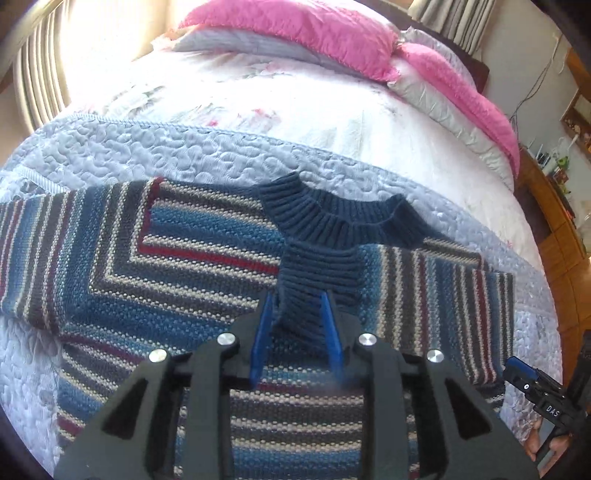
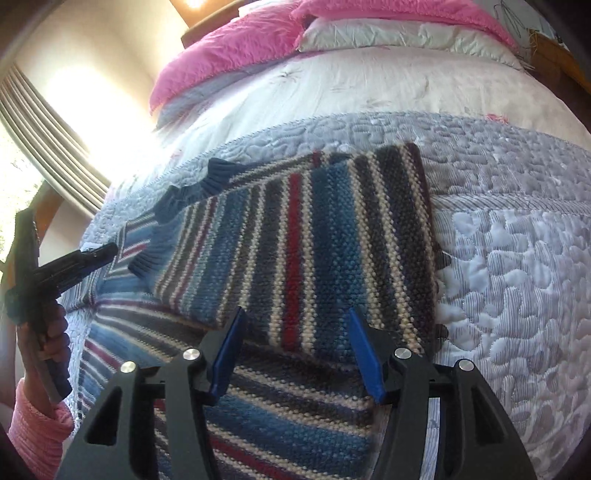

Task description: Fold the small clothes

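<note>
A wide bed (image 1: pixel 258 155) fills both views, covered by a pale lavender quilted bedspread (image 2: pixel 517 258) with a white floral sheet beyond it and pink pillows (image 1: pixel 295 33) stacked at the head. Spread across the quilted part lies the task's garment, a small striped knit sweater (image 1: pixel 166 266) in blue, grey, cream and dark red, its navy ribbed collar (image 1: pixel 332 218) toward the pillows. In the right wrist view one sleeve (image 2: pixel 303 251) is folded in over the body of the sweater, its end lying near that camera. In the left wrist view a navy ribbed cuff (image 1: pixel 314 280) lies across the chest just below the collar. The left gripper (image 1: pixel 297 310) has its blue fingers (image 1: pixel 264 332) on either side of this cuff, pressed in on the ribbed knit and holding it. The right gripper (image 2: pixel 295 347) hangs just above the folded sleeve with its blue fingers (image 2: pixel 364 354) spread wide, nothing between them. At the left edge of the right wrist view, a hand (image 2: pixel 51 332) in a pink knit sleeve (image 2: pixel 37 428) grasps the handle of the left tool.
</note>
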Motion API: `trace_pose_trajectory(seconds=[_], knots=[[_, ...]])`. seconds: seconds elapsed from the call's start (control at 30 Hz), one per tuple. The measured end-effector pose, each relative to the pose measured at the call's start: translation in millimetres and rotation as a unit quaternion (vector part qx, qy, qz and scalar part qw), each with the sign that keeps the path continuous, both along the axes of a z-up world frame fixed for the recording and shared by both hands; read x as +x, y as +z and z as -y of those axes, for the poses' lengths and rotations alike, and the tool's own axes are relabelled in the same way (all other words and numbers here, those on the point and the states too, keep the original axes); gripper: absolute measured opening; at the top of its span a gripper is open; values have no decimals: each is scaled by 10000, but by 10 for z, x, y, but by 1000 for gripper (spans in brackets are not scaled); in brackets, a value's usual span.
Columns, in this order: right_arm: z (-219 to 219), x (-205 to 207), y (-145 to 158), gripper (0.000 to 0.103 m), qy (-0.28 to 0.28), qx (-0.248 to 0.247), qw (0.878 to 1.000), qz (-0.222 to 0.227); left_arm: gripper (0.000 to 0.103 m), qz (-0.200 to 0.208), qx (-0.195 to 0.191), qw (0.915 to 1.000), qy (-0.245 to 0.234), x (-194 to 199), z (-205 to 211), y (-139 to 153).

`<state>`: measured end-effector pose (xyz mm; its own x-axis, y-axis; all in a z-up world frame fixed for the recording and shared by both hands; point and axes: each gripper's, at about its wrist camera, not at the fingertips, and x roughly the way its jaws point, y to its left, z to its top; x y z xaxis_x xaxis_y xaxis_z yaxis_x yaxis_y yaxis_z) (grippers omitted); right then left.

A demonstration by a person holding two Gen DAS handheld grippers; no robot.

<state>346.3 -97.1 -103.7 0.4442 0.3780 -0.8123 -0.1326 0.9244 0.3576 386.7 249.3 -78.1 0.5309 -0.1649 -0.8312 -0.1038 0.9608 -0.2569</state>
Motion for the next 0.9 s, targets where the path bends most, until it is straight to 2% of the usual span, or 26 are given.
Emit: trace_pose_trajectory(seconds=[0.1, 0.17, 0.27, 0.33, 0.5, 0.53, 0.57, 0.6, 0.63, 0.7, 0.77, 0.9], knots=[[-104, 56, -89, 58, 14, -247, 9996, -162, 36, -207, -207, 9990, -336, 67, 165, -62], [-97, 85, -249, 57, -43, -257, 9988, -406, 36, -433, -266, 9982, -324, 148, 220, -240], [-90, 95, -404, 58, -88, -195, 9988, -432, 32, -825, -241, 9960, -245, 253, 205, -536], [-100, 103, -428, 59, -141, -189, 9988, -433, 29, -812, -267, 9960, -267, 277, 168, -635], [-197, 125, -335, 62, -186, -434, 9975, -532, 29, -850, -690, 9937, -230, 238, -18, -554], [-200, 89, -257, 63, -240, -376, 9978, -485, 33, -850, -686, 9939, -162, 186, -93, -497], [-210, 39, -164, 68, -239, -256, 9987, -384, 40, -794, -633, 9948, -101, 123, -181, -433], [-237, -15, -81, 71, -202, -178, 9992, -305, 56, -692, -535, 9962, -37, 44, -296, -363], [-297, -72, -12, 78, -152, -221, 9993, -268, 61, -594, -408, 9974, 40, -22, -435, -316], [-466, -163, 67, 79, -15, -469, 9986, -236, 61, -530, -194, 9982, 219, -192, -773, -236], [-670, -225, 104, 79, 194, -563, 9979, -247, 61, -592, -183, 9968, 511, -383, -1187, -207], [-1005, -330, 47, 79, 547, -877, 9942, -287, 61, -707, -9, 9890, 1298, -797, -2135, -201]])
